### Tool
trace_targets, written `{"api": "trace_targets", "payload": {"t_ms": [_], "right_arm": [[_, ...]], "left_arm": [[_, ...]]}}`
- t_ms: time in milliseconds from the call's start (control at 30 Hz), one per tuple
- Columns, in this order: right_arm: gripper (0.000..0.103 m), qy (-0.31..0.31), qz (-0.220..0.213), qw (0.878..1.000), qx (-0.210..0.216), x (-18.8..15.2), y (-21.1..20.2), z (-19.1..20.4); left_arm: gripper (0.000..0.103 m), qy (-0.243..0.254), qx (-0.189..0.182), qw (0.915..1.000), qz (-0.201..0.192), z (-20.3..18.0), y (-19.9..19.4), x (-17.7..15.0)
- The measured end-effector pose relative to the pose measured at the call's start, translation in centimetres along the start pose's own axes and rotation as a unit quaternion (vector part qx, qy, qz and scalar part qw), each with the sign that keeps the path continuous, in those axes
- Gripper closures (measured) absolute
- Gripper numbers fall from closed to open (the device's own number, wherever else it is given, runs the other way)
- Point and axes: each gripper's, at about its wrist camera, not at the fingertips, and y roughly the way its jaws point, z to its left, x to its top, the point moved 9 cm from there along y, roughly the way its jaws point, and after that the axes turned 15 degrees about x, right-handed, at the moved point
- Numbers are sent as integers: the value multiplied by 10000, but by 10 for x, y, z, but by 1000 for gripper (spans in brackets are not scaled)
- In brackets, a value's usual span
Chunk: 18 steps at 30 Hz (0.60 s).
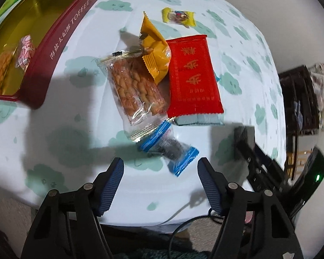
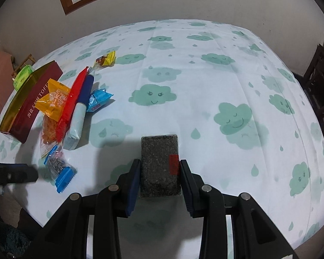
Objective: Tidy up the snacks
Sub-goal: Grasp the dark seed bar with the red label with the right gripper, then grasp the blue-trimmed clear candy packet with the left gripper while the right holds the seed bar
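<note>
Left wrist view shows the left gripper (image 1: 161, 172) with jaws spread wide, empty, above a blue-ended packet (image 1: 169, 149) near the tabletop's (image 1: 75, 146) front edge. Past it lie a clear biscuit pack (image 1: 136, 88), an orange packet (image 1: 154, 51) and a red pack (image 1: 193, 75); the tin (image 1: 60, 49) sits by the left edge. Right gripper (image 2: 158, 172) clamps a dark block (image 2: 159, 164).

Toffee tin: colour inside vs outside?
The toffee tin is dark red outside and gold inside; best seen in the left wrist view.
</note>
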Motion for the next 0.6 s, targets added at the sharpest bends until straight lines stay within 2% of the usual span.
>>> {"api": "trace_targets", "payload": {"t_ms": [167, 333, 600], "right_arm": [[67, 42, -24, 9999, 121, -5, 0, -3], [67, 31, -25, 9999, 166, -6, 1, -4], [67, 58, -13, 9998, 210, -3, 2, -3]], "left_arm": [[41, -109, 58, 9999, 46, -11, 7, 3], [46, 2, 138, 9999, 99, -18, 14, 2], [60, 35, 332, 9994, 23, -13, 23, 9]]}}
